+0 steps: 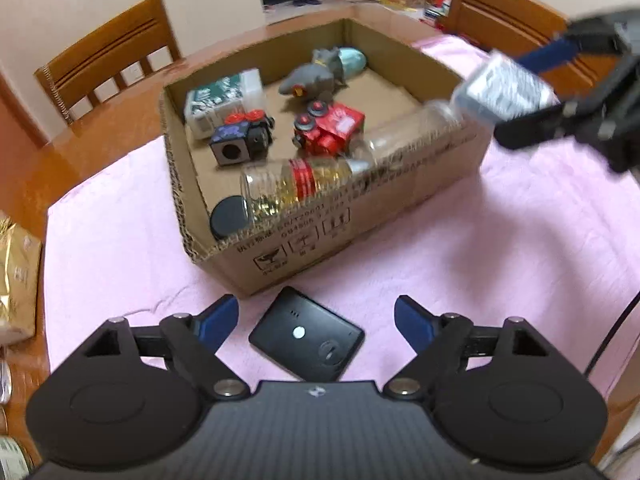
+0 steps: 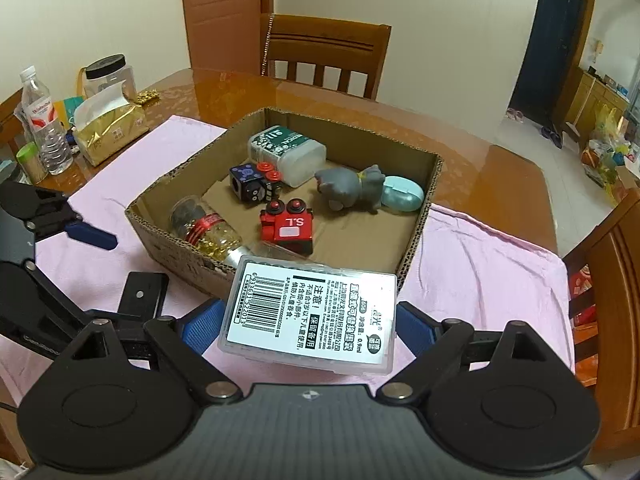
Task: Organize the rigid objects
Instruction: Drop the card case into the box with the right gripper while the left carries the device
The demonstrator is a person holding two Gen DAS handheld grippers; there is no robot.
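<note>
While the left gripper (image 1: 316, 320) hangs over the pink cloth (image 1: 460, 264), its blue pads stand spread with nothing pinched; a flat black device (image 1: 306, 340) lies on the cloth between them, untouched. Left wrist view: cardboard box (image 1: 360, 216) at 12 o'clock from the device, holding a capsule bottle (image 1: 296, 184), a red toy block (image 1: 330, 128), a dark toy block (image 1: 240, 138), a grey figurine (image 1: 312, 76) and a green-label container (image 1: 224, 100). Right gripper (image 1: 520, 92) at 2 o'clock, blurred, clamping a clear plastic case (image 1: 504, 88) above the box's near-right rim.

Right wrist view: right gripper (image 2: 308, 324) jaws wide but pinching the labelled case (image 2: 310, 316) by its sides, barcode up. Box (image 2: 416, 248) at 12 o'clock just beyond the case. Left gripper (image 2: 92, 236) at 9 o'clock over the cloth, jaws apart.
</note>
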